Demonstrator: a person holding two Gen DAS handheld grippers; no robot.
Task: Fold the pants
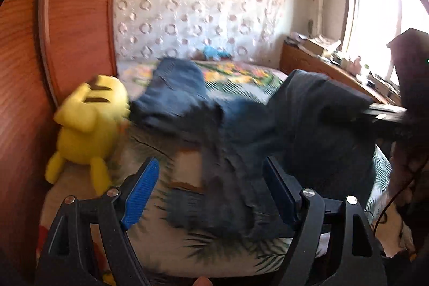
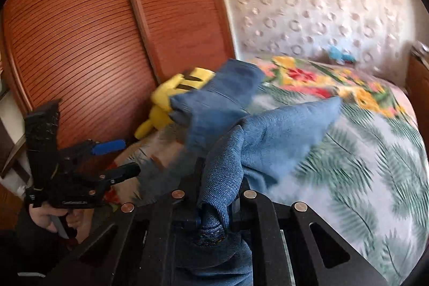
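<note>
Pinching bunched denim, right gripper (image 2: 214, 208) holds pants (image 2: 241, 130) lifted off near part of bed (image 2: 375, 165). Left gripper (image 1: 209, 192) spread, empty, above dark cloth. Yellow plush (image 1: 88, 122) at far left. Step: raising the garment. Next likely: left grabs second corner, spreads it flat.

Blue denim pants (image 2: 219, 173), coarse twill weave and matt, are bunching between the right gripper (image 2: 214, 208) and its matt black plastic frame. Left of it, a fuzzy yellow plush (image 2: 171, 98) is leaning against ribbed, satin-finished wood doors (image 2: 80, 44).
</note>
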